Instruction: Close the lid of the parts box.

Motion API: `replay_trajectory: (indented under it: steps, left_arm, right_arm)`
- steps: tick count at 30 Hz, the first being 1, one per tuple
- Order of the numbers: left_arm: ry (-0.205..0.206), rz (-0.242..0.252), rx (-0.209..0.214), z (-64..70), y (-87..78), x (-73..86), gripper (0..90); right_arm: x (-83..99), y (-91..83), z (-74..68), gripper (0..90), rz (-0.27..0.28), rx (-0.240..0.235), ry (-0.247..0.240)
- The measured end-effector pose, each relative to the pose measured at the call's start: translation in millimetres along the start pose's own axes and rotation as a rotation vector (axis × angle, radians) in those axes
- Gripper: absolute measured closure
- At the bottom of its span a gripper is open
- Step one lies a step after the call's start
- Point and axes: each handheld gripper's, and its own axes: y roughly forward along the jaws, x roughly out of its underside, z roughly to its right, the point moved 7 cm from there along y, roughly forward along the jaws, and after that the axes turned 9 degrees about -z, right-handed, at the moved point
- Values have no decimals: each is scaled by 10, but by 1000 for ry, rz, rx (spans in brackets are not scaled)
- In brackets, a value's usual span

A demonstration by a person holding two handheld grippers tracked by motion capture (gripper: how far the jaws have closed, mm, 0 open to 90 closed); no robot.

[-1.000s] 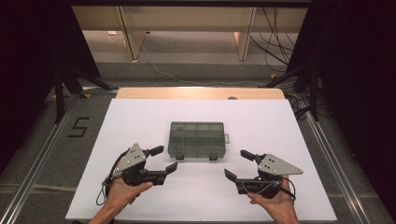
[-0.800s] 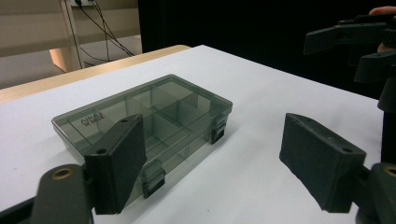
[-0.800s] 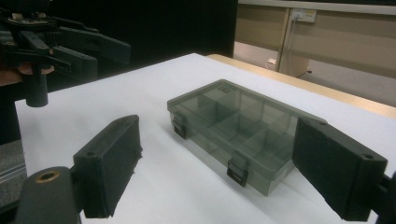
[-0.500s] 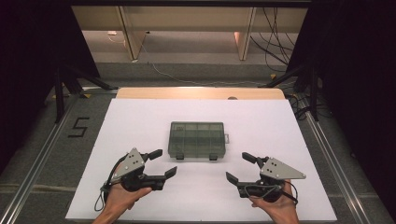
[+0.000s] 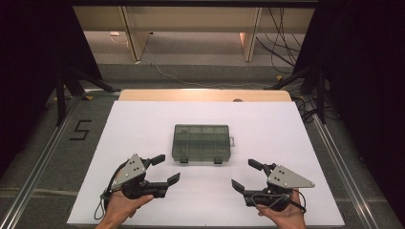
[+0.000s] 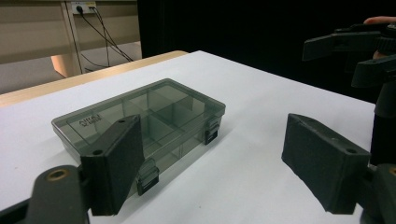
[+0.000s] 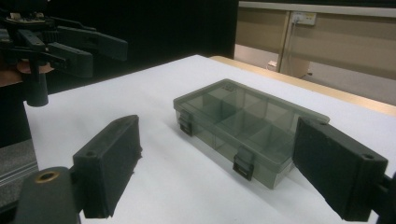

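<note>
On the white table [image 5: 143, 124], near its middle, lies a smoky grey compartment box [image 5: 200, 142], flat and with its lid down. Its long axis runs left to right across the table, and the edge with two dark latches [image 5: 218, 160] faces the person's side. A small tab [image 5: 232, 141] sticks out from its right end. Dividers inside show through the lid; what the compartments hold is hard to make out, and they look bare as far as the tint lets one see.

Embossed lettering [image 6: 92, 120] sits on the lid near one corner in the left gripper view, too faint to read. A "5" [image 5: 80, 130] is marked on the floor left of the table.

Just short of the box, the left gripper [image 5: 165, 168] is held with its jaws spread wide, gripping nothing. Opposite it, the right gripper [image 5: 246, 174] is likewise wide apart and holds nothing. Both are apart from the box, and the person's hands are partly cut off at the bottom edge.
</note>
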Motion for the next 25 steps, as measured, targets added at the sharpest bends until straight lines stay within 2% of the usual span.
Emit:
replay_trajectory:
  steps: [4, 11, 15, 19, 20, 25]
  left_arm:
    - [0, 0, 0, 7, -2, 2, 199]
    - [-5, -1, 4, 11, 6, 1, 183]
    - [-3, 5, 9, 9, 16, -2, 174]
    - [-9, -4, -1, 1, 13, 8, 163]
    - [-4, -5, 0, -3, 15, 8, 161]
    - [-16, -3, 0, -2, 20, 10, 156]
  right_arm:
    - [-3, -2, -4, 166, 13, -10, 2]
    - [1, 1, 18, 166, 14, 3, 1]
    - [-5, 12, 17, 165, 26, -10, 1]
    - [-1, 14, 21, 163, 24, -7, 5]
    - [13, 3, 24, 161, 1, -8, -4]
    - [16, 3, 35, 162, 3, 7, -5]
